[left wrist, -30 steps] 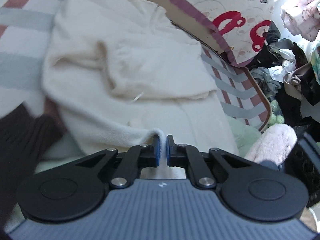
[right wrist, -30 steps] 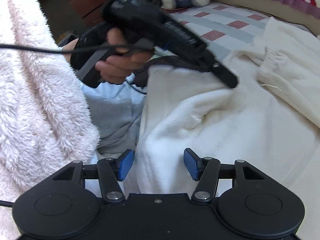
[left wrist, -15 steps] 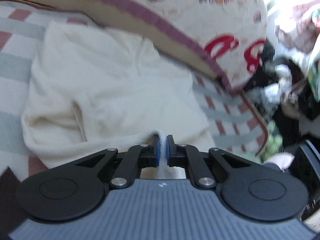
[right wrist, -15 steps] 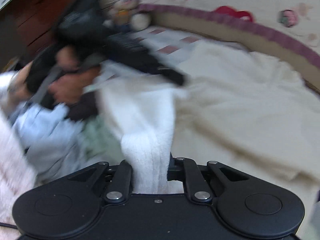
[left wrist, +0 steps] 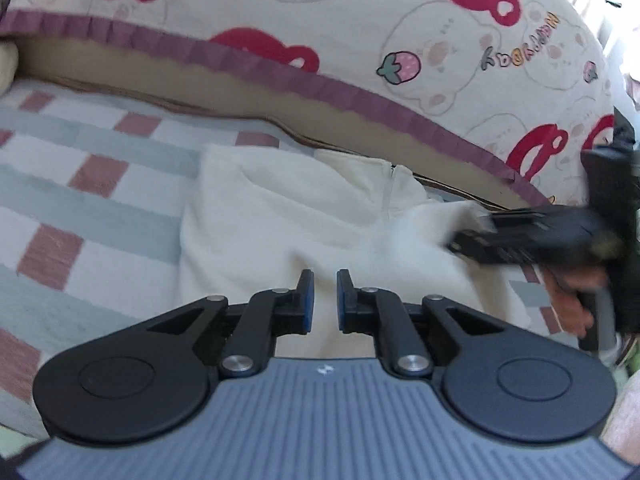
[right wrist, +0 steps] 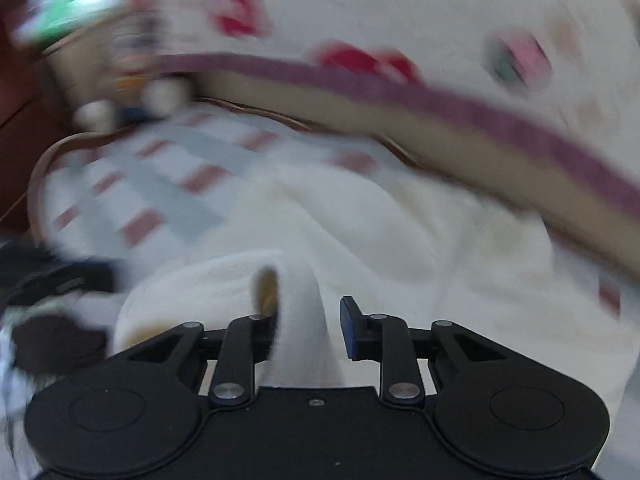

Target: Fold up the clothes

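A: Where's the garment (left wrist: pixel 304 216)?
B: Half-folded on the checked bed (left wrist: pixel 92 168), against the cushion (left wrist: pixel 360 28)
A: Left gripper (left wrist: pixel 323 294)?
B: Jaws have just parted a crack, nothing between them, probably letting the fold settle
A: Right gripper (right wrist: pixel 310 322)?
B: Its jaws have just been opening too; a fold of cloth lies between, off one pad

We see the garment (left wrist: pixel 304 216) lying on the checked blanket (left wrist: pixel 100 184), the printed cushion (left wrist: pixel 360 32) right behind it.
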Demonstrator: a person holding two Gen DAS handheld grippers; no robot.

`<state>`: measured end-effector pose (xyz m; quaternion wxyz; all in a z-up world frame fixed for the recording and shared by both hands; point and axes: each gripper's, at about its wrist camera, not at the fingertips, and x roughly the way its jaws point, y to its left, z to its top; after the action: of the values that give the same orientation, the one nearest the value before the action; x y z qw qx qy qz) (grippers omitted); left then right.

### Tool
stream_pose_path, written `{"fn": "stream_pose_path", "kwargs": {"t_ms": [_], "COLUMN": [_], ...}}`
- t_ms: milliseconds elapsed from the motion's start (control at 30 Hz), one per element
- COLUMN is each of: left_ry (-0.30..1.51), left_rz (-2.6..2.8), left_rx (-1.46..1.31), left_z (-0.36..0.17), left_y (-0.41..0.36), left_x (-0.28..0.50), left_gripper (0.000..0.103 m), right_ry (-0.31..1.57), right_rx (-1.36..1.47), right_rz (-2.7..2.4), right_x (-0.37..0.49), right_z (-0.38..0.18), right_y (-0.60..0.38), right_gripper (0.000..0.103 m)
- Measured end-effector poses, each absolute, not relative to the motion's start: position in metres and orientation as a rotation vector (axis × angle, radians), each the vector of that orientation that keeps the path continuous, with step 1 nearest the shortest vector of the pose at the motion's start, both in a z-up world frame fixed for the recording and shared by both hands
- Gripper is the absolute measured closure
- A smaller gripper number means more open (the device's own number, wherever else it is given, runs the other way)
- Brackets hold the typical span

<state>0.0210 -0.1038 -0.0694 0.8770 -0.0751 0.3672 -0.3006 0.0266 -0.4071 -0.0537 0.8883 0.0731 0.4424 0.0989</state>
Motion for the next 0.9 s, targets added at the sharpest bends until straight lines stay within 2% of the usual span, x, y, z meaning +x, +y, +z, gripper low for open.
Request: {"fn": "stream_pose_path", "kwargs": {"t_ms": [167,267,333,433,533,600,700,733,800,833,900], "left_ry": [0.664,0.677,0.705,0.702,0.585,0.612,0.682,0.703,0.640,0.580,0.511], "left_rz": [-0.724,-0.727,-0.713,-0.670,-0.695,-0.688,-0.632,-0.603,-0.668,-0.710,-0.672], "left_rx": [-0.064,-0.012,-0.011,-0.089,-0.123,-0.109,-0.043,-0.012,0.026,0.075,0.169], "left_z": [-0.068,-0.080,-0.090,-0.097,-0.089,-0.087,-0.091,-0.094,-0.101,-0.102,-0.102], "left_y": [-0.118,-0.140,-0.153,-0.159,-0.166,-0.178,-0.196,-0.203,-0.207,-0.210,-0.214], "left_x": [0.013,0.018,0.027,0.045,0.045,0.053,0.069,0.075,0.074,0.067,0.054], "left_gripper": [0.068,0.061,0.061,0.063,0.060,0.054,0.053,0.055,0.093,0.098,0.098], "right_ry": [0.905,0.858,0.845,0.857,0.878,0.879,0.882,0.884,0.889,0.881,0.832], "right_rx": [0.543,0.606,0.625,0.579,0.442,0.333,0.249,0.253,0.299,0.324,0.319], "right_rz": [0.199,0.173,0.173,0.144,0.094,0.060,0.038,0.038,0.039,0.040,0.022], "right_x": [0.013,-0.020,-0.041,-0.074,-0.107,-0.129,-0.151,-0.155,-0.163,-0.168,-0.178], "right_z": [-0.063,-0.056,-0.052,-0.047,-0.042,-0.040,-0.041,-0.042,-0.045,-0.046,-0.046], "right_y": [-0.455,-0.458,-0.456,-0.448,-0.438,-0.431,-0.428,-0.428,-0.429,-0.427,-0.416], "right_gripper": [0.068,0.064,0.064,0.063,0.062,0.062,0.062,0.062,0.062,0.062,0.062]}}
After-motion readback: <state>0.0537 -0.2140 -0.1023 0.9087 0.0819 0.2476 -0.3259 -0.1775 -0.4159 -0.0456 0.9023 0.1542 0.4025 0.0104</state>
